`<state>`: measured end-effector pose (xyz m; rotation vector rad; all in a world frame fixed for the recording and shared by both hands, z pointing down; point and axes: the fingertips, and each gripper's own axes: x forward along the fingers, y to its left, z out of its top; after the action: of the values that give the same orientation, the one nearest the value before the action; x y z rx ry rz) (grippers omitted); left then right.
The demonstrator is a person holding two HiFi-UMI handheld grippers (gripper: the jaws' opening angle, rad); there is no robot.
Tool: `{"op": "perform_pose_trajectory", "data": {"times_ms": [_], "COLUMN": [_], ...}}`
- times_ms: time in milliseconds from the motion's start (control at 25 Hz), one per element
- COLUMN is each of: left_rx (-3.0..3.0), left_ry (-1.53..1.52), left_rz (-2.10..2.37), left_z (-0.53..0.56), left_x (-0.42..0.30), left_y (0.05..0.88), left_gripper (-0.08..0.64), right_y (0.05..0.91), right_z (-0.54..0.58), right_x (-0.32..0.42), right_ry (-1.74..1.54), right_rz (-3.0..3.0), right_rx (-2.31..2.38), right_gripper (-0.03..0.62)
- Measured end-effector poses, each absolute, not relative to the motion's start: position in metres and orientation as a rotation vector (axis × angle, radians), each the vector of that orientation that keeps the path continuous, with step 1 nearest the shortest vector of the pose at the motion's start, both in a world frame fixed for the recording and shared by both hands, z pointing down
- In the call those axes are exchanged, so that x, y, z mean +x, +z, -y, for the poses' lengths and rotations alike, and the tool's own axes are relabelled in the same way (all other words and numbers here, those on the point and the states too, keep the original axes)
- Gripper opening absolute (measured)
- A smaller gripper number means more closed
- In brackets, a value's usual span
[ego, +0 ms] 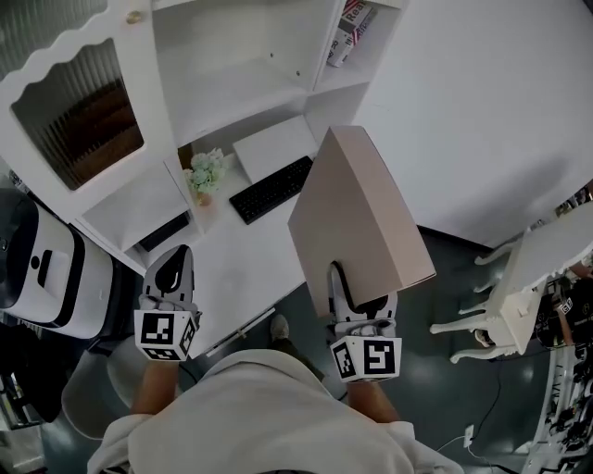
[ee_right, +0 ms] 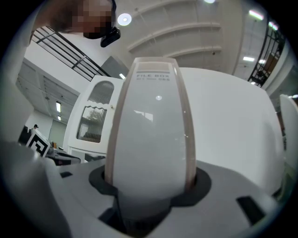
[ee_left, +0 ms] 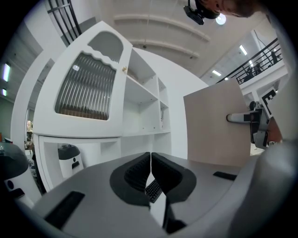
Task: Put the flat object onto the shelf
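Above the counter's (ego: 243, 268) near edge, the file box (ego: 359, 208) stands upright, clamped at its lower narrow end by the right tongs (ego: 359, 298), well short of the shelf (ego: 236, 88). Gripped so low, it could pivot or slip; its top corner could catch the shelf's front. Meanwhile the left tongs (ego: 172, 270) are pressed together, empty. Its spine reads "FILE BOX".

You can read "FILE BOX" printed near the top of the white spine of the file box (ee_right: 151, 135) before you, while the print on the red-and-white booklet (ego: 349, 28) is too small to read.
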<state>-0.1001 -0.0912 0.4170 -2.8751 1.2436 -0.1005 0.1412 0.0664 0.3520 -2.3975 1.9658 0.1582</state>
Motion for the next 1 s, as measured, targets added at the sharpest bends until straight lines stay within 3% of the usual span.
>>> {"op": "perform_pose_trajectory", "data": {"times_ms": [520,1000], "left_rx": [-2.761,-2.696], "left_ry": [-0.074,-0.107], "left_rz": [-1.478,-1.624], "left_z": [0.171,0.195], "left_x": [-0.036,-0.026], "left_y": [0.403,0.406], "left_gripper": [0.006,0.006], "right_y": [0.335,0.303], "right_z": [0.058,0.126], "right_x": [0.227,0.259], "right_ry": [0.188,0.371], "right_rz": [-2.142,-2.268], "right_rx": [-2.232,-2.162], "right_gripper": [0.281,0.279]}}
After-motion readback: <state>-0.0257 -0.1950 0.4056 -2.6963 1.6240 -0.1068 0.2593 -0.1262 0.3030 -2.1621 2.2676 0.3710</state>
